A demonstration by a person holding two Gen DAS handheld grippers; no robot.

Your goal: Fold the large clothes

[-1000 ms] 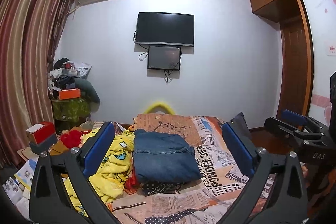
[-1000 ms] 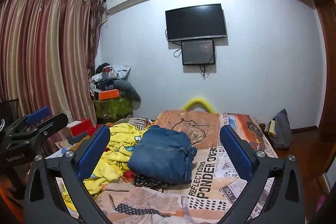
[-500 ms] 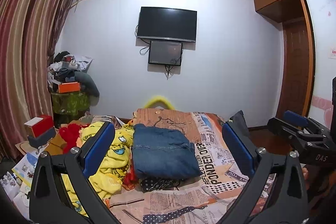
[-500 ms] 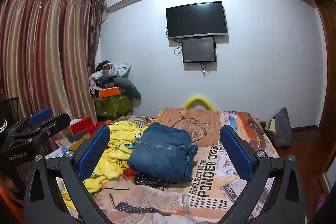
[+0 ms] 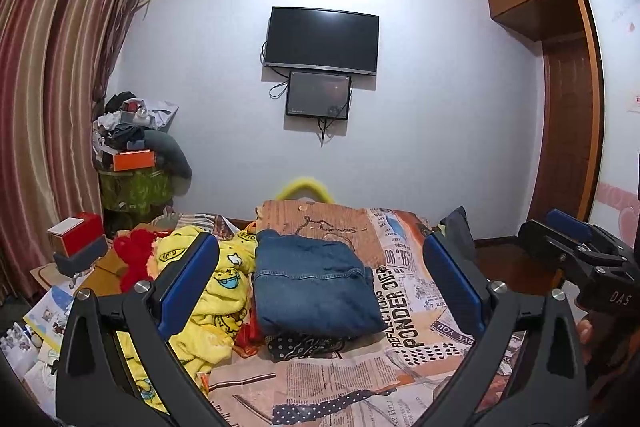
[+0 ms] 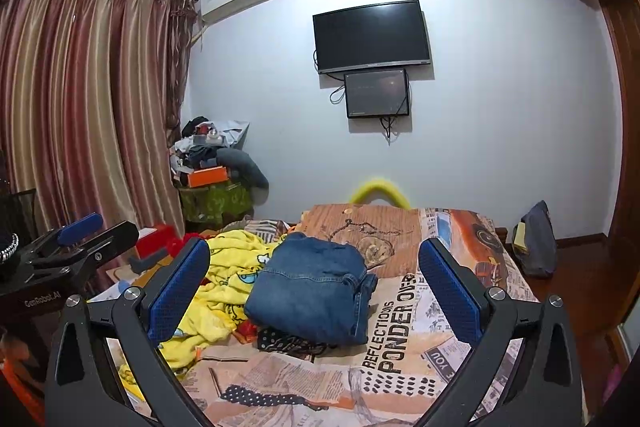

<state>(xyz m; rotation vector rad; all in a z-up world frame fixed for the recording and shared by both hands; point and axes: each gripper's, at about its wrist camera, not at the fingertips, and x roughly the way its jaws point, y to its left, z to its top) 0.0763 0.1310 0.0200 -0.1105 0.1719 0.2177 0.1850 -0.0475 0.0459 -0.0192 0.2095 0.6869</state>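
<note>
Through the left wrist camera, we hold the left gripper [image 5: 320, 283] spread wide with nothing between its blue pads, raised clear of the bed [image 5: 404, 311]. The denim garment [image 5: 312, 287] lies folded into a neat block mid-bed, beside a crumpled yellow blanket [image 5: 216, 291]. The right gripper [image 5: 576, 247] shows at the edge.

Through the right wrist camera, our right gripper [image 6: 314, 291] is likewise wide apart and empty, and the denim garment [image 6: 312, 295] sits untouched. We judge this piece done; the yellow blanket [image 6: 228, 287] looks unfolded, perhaps next.
</note>
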